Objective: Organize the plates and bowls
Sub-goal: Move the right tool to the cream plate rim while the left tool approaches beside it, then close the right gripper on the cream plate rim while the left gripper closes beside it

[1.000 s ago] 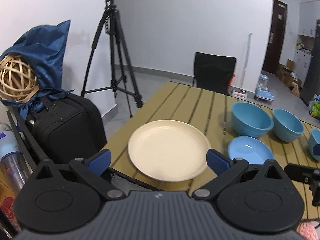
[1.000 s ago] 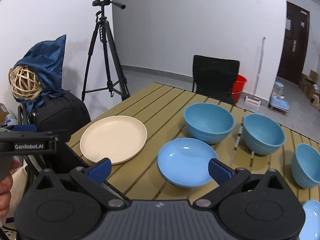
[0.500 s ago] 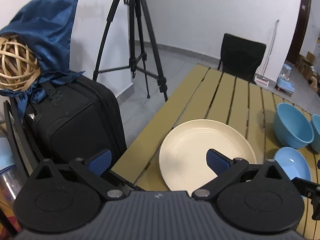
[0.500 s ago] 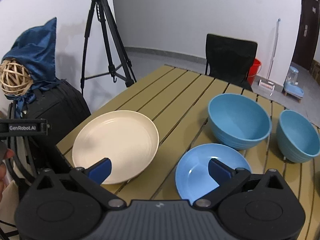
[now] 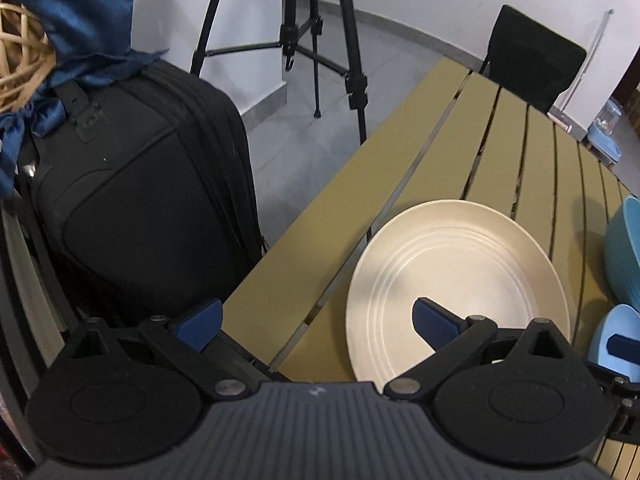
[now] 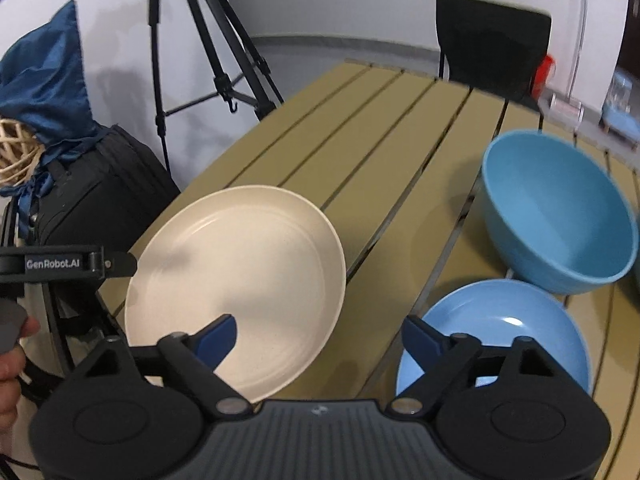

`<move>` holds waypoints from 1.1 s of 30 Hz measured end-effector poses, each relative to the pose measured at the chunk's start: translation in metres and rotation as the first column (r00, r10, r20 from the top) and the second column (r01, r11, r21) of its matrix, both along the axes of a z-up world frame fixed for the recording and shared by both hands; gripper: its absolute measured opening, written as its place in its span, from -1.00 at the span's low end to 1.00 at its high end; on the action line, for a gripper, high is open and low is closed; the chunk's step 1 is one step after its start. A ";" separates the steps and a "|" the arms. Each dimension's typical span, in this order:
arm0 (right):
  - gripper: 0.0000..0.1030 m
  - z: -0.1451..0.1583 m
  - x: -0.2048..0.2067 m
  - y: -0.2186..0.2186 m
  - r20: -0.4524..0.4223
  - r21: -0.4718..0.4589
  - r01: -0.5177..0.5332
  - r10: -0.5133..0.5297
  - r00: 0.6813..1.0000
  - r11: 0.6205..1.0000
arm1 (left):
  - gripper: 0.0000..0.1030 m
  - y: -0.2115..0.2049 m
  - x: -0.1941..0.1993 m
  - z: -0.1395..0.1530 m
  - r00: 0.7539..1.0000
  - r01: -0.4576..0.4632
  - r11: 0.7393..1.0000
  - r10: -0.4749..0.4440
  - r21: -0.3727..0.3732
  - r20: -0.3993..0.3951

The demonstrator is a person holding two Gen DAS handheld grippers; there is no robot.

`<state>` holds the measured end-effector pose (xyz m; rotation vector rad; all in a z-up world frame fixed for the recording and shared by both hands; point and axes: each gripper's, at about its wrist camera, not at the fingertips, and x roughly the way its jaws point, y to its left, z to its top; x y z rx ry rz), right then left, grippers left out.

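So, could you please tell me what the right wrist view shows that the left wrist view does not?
Only the right wrist view shows the whole blue bowl, nearly all of the blue plate, a red item by the chair, and the closing, empty right gripper. Only the left wrist view shows the open left gripper. Both share the cream plate, slatted table, black bag and tripod.

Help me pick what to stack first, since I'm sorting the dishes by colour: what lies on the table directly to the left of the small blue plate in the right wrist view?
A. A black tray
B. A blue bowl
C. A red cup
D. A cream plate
D: the cream plate lies flat on the slatted table just left of the small blue plate; the blue bowl sits behind that plate instead.
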<state>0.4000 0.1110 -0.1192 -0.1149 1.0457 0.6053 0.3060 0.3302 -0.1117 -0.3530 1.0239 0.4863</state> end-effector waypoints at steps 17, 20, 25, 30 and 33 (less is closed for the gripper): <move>-0.35 -0.034 0.026 0.008 -0.136 0.029 0.031 -0.026 0.990 0.999 | 0.30 0.006 0.017 -0.024 0.998 -0.004 0.999 0.002 -0.043 -0.062; -0.44 -0.034 0.025 0.007 -0.136 0.042 0.043 -0.037 0.990 0.998 | 0.10 0.004 0.018 -0.025 0.998 -0.004 0.999 0.001 -0.048 -0.063; -0.59 -0.036 0.025 0.005 -0.143 0.058 0.049 -0.040 0.989 0.997 | -0.12 0.004 0.020 -0.027 0.998 0.005 0.998 -0.008 -0.061 -0.059; -0.75 -0.037 0.029 0.005 -0.151 0.070 0.059 -0.048 0.987 0.996 | -0.43 0.004 0.021 -0.026 0.999 0.019 0.997 -0.022 -0.079 -0.041; -0.79 -0.038 0.030 0.003 -0.156 0.080 0.067 -0.054 0.986 0.994 | -0.65 0.002 0.021 -0.026 0.999 0.028 0.995 -0.030 -0.093 -0.028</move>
